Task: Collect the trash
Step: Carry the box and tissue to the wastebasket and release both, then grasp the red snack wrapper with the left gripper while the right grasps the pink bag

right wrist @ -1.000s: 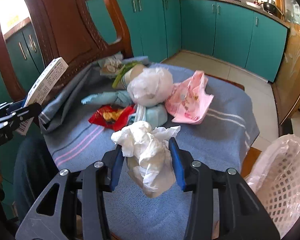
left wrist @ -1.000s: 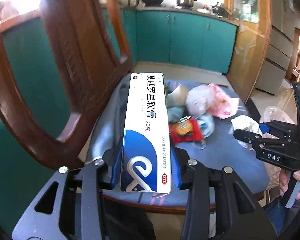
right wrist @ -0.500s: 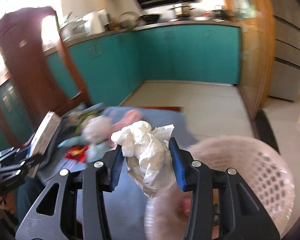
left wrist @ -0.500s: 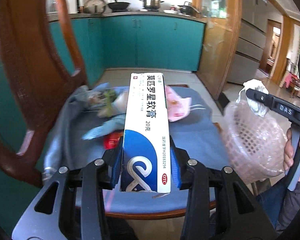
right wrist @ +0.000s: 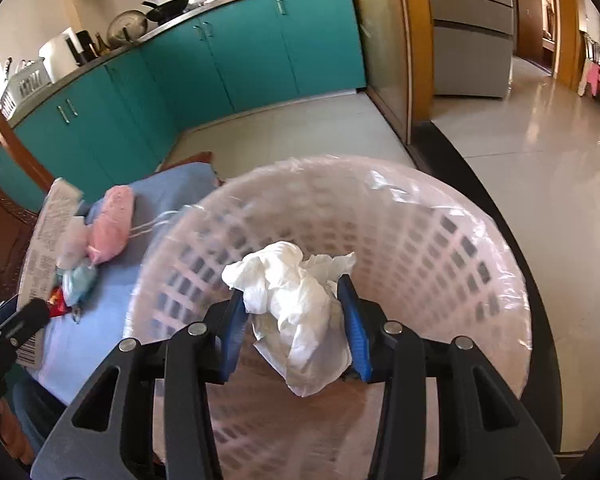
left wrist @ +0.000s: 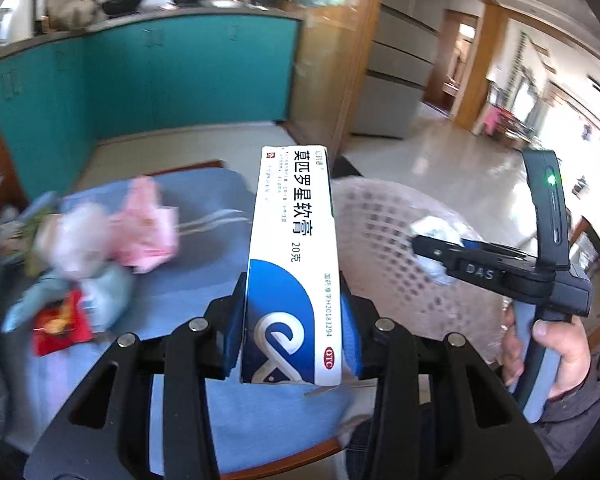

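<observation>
clamping a crumpled tissue [right wrist: 296, 304] over the lined basket [right wrist: 440, 240], right jaws; left jaws grip an ointment box [left wrist: 296, 256].

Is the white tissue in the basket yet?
Not yet. The white tissue is pinched in the right tool, above the basket.

**Trash in transit, rest on blue cloth**

Long white-and-blue cardboard ointment box [left wrist: 294, 264], Chinese print, clamped upright at its lower end. Crumpled white tissue wad [right wrist: 296, 312] pinched over the pink lattice plastic basket with clear liner [right wrist: 440, 240]. Pink bag [left wrist: 146, 226], pale wads and red wrapper [left wrist: 60, 322] lie clustered on the cloth.
</observation>
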A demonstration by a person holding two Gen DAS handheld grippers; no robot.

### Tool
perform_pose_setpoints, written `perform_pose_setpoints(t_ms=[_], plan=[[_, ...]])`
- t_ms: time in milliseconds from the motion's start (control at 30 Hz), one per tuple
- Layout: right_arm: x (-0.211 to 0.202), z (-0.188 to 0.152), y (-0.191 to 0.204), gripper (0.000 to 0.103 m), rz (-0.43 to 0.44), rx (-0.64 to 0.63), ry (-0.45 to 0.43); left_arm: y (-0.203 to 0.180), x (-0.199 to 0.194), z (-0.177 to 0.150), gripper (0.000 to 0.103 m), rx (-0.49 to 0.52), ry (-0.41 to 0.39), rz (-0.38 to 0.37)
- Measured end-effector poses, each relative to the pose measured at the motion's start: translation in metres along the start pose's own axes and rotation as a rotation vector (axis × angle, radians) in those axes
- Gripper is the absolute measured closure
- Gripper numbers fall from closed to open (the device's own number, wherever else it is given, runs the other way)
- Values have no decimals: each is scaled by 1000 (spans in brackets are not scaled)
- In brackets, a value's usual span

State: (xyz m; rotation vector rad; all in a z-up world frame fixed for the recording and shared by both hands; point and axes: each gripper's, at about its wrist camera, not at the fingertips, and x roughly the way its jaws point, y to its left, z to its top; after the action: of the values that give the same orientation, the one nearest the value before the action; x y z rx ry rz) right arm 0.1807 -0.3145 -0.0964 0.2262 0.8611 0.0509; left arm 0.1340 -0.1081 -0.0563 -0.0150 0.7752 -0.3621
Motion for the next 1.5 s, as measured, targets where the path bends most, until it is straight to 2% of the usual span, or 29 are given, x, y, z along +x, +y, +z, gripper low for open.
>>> perform_pose_setpoints(t_ms=[133,233,400,433,533,600,733,833,967,1033,1133,1167,1267,1333,1367,1433,1467,1500], plan=[[-5,1,-17,57,-21,71,-23,-22,24,2,61,41,44,-57],[-15,7,-33,47,16,178,-79,-34,38,3,61,63,62,-109],[-30,10,-51,32,24,291,-176,-52,54,4,59,99,85,-162],[-32,10,-53,30,23,307,-189,-52,55,4,57,101,85,-164],[-33,11,-55,28,32,321,-198,-52,58,4,41,103,82,-156],[-29,12,-52,28,29,310,-189,-47,52,4,37,99,67,-137],[-29,13,-44,28,43,281,-194,-16,25,-2,31,65,7,-17],[-29,16,-32,28,70,235,-203,35,3,-16,30,-10,-18,143],[-18,26,8,28,148,142,-182,111,-27,-41,30,-163,8,302],[-2,38,45,28,220,80,-127,138,-39,-53,30,-208,23,376],[24,52,113,28,292,-45,-51,163,-54,-66,28,-258,31,428],[41,57,141,28,297,-85,-17,170,-60,-70,28,-280,31,432],[92,58,191,28,295,-137,93,180,-69,-73,27,-307,25,425],[115,53,207,29,270,-160,127,184,-70,-74,26,-303,20,423],[125,48,215,34,250,-189,133,186,-68,-73,26,-302,16,422],[129,39,219,79,233,-230,143,195,-60,-71,26,-310,18,414],[129,35,219,90,239,-240,162,196,-57,-69,26,-315,19,408],[125,34,217,92,255,-238,169,194,-53,-65,26,-322,18,398]])
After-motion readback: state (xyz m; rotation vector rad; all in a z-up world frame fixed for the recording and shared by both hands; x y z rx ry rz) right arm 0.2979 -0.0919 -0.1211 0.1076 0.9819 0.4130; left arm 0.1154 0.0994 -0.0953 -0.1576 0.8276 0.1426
